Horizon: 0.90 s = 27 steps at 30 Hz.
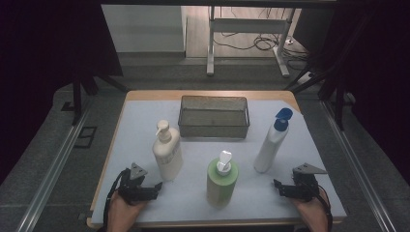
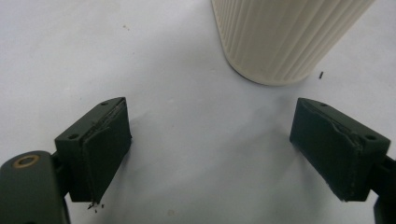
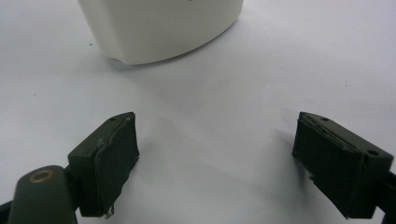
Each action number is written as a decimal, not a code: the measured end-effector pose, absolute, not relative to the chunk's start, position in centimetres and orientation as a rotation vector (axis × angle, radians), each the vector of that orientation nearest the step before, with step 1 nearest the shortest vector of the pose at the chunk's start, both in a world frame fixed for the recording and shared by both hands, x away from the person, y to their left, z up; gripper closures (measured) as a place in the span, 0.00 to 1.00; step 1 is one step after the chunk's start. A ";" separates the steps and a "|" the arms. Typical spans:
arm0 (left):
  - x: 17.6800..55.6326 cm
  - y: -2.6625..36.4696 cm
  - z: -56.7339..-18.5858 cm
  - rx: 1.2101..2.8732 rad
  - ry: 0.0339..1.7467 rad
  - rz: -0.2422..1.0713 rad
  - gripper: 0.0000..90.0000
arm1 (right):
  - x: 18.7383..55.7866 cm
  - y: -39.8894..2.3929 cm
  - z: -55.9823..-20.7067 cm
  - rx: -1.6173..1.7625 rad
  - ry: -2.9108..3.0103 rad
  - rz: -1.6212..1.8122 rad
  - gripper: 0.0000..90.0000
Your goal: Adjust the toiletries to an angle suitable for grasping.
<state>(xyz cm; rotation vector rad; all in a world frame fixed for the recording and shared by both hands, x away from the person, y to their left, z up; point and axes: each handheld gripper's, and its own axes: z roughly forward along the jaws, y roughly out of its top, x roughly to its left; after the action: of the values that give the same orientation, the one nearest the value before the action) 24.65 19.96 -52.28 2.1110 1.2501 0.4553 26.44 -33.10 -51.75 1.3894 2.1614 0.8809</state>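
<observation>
Both grippers rest at the bottom of the high view, left gripper (image 1: 151, 189) and right gripper (image 1: 280, 187), jaws wide apart and empty. Just above the left one stands the cream pump bottle (image 1: 167, 154); its ribbed body (image 2: 280, 37) looks stiff, probably heavy, so grasp mid-body.

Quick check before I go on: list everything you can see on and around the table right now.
cream ribbed pump bottle: 1, cream, left of centre, ahead of the left gripper
green pump bottle with white pump: 1, green, front centre
white bottle with blue flip cap: 1, white and blue, right, cap open
dark wire mesh basket: 1, dark grey, back centre, nothing in it
white table mat: 1, white, covering the wooden table
left gripper: 1, black, front left, open
right gripper: 1, black, front right, open
</observation>
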 end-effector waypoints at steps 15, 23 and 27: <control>24.6 20.0 -52.3 2.110 1.249 0.457 0.14 | 26.6 -33.1 -51.7 1.396 2.175 0.878 0.14; 24.6 20.0 -52.3 2.109 1.249 0.457 0.14 | 26.5 -33.1 -51.6 1.392 2.178 0.874 0.15; 24.6 20.0 -52.3 2.109 1.249 0.457 0.14 | 26.5 -33.1 -51.6 1.386 2.183 0.873 0.17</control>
<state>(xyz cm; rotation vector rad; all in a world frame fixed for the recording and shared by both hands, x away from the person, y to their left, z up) 24.62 19.97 -52.30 2.1093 1.2489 0.4573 26.55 -33.13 -51.57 1.3857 2.1833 0.8727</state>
